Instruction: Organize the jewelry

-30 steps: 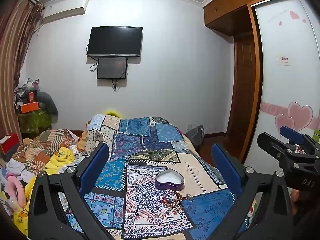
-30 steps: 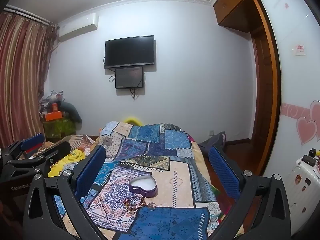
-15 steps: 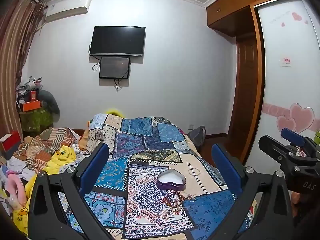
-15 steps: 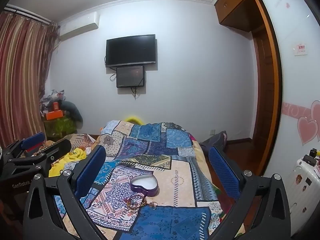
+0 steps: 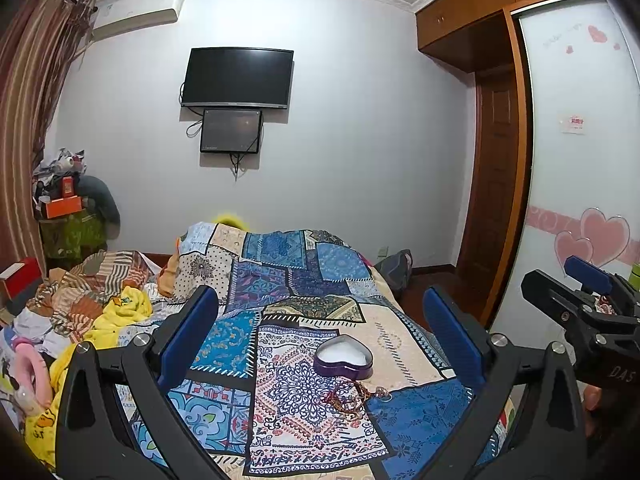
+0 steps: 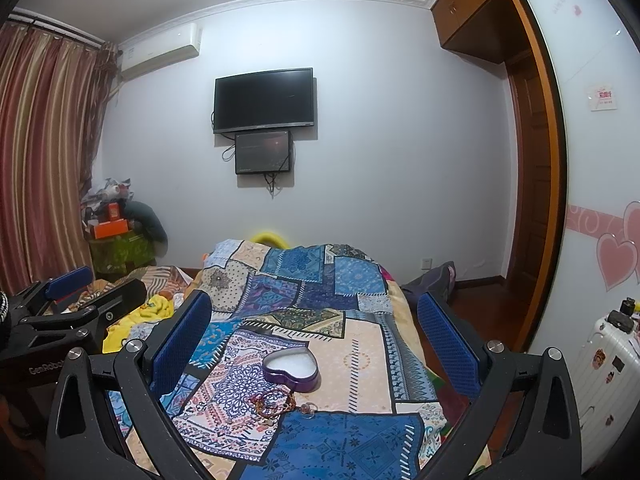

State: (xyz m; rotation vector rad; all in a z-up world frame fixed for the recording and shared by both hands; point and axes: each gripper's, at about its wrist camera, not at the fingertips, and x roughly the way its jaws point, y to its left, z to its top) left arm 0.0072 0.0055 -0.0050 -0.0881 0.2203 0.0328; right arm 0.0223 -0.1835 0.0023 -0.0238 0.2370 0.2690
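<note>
1. Left wrist view: the left hand-held gripper (image 5: 320,334) is spread wide and holds nothing, both blue fingers (image 5: 188,334) raised above the bed (image 5: 404,344). Between them on the patchwork quilt sits a purple heart-shaped tin (image 5: 343,357), lid off, with a pale lining. Just in front of it (nearer the camera) lies a tangle of bracelets (image 5: 352,394), touching or nearly touching the tin; I cannot tell which. A heap of yellow and striped clothes (image 5: 100,312) crowds the bed's left side. The right hand-held gripper (image 5: 568,288) juts in at the far right, off the bed's edge, in front of a wardrobe door (image 5: 580,160) with pink hearts. The quilt around the tin is flat and bare.

2. Right wrist view: the right hand-held gripper (image 6: 314,340) is likewise fully apart and empty. The tin (image 6: 291,368) sits between its fingers, the bracelets (image 6: 276,402) just in front of it, beside a blue patch. The left hand-held gripper (image 6: 92,292) shows at the left edge, over the clothes. To the right, the bed's edge drops to a dark floor, with a white suitcase (image 6: 608,364) by the wardrobe and a dark bag (image 6: 432,280) at the far corner. A television (image 6: 264,100) hangs on the wall beyond.
</note>
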